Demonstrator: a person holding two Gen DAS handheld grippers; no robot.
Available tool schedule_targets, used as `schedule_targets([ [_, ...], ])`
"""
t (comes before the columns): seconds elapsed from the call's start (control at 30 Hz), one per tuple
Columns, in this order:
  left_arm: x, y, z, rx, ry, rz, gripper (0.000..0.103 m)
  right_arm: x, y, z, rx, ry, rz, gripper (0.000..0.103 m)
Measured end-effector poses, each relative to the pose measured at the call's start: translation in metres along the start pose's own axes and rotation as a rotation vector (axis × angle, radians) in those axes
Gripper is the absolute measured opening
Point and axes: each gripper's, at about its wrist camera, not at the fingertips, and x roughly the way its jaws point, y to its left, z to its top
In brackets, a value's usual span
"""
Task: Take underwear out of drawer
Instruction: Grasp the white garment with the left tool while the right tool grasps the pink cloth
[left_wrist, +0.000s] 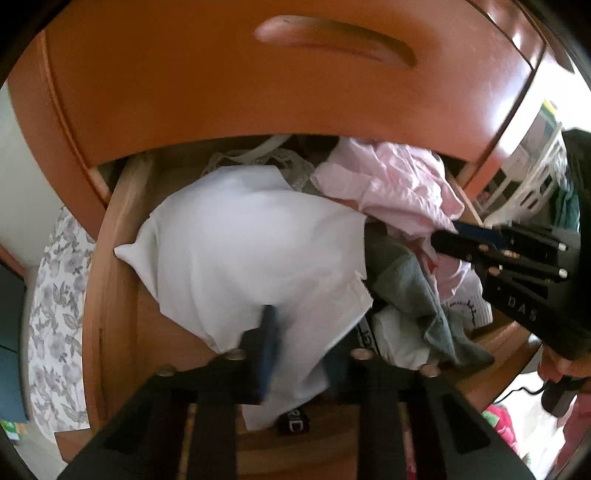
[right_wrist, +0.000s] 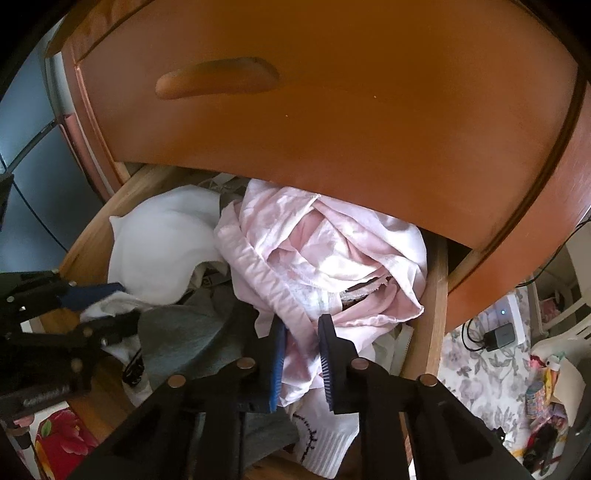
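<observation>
The pink underwear (right_wrist: 325, 258) lies crumpled at the right side of the open drawer (right_wrist: 436, 295), partly under the orange-brown drawer front above (right_wrist: 332, 110). In the right wrist view a fold of it runs down between the blue pads of the right gripper (right_wrist: 303, 354), whose jaws stand narrow and pinch the pink cloth. The left wrist view shows the same garment (left_wrist: 399, 184) from the side, with the right gripper (left_wrist: 465, 240) reaching into its lower edge; the grip itself is clearer in the right wrist view.

The white garment (left_wrist: 251, 251) fills the left half of the drawer. In the left wrist view the left gripper (left_wrist: 299, 339) is closed on its lower part: one blue pad shows against the cloth, the other is hidden behind the fabric. The right wrist view shows the left gripper (right_wrist: 107, 306) from the side, with white cloth (right_wrist: 166, 236) bunched between its fingers.

Between the two lies a grey garment (right_wrist: 184, 332), touching both the white and the pink. Only the right wrist view shows a white ribbed sock (right_wrist: 328, 443) with dark stitching at the drawer's front. Only the left wrist view shows a hand (left_wrist: 561, 365) on the right gripper's handle and a floral fabric (left_wrist: 55, 295) left of the drawer (left_wrist: 110, 258).
</observation>
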Motion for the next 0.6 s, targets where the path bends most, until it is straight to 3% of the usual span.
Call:
schedule_targets([
  [0.07, -0.004, 0.006, 0.001, -0.028, -0.021, -0.013, 0.010, -0.001, -0.002, -0.002, 0.008, -0.002, 0.004, 0.017],
  [0.23, -0.015, 0.020, 0.003, -0.084, -0.084, -0.026, 0.005, 0.001, -0.004, -0.003, 0.017, -0.012, 0.008, 0.010],
  [0.4, -0.027, 0.035, 0.006, -0.152, -0.155, 0.004, 0.004, -0.008, -0.002, -0.004, 0.030, -0.038, 0.002, 0.006],
  [0.6, -0.047, 0.044, 0.004, -0.212, -0.240, 0.041, 0.003, -0.033, -0.003, -0.003, 0.036, -0.136, -0.057, 0.005],
])
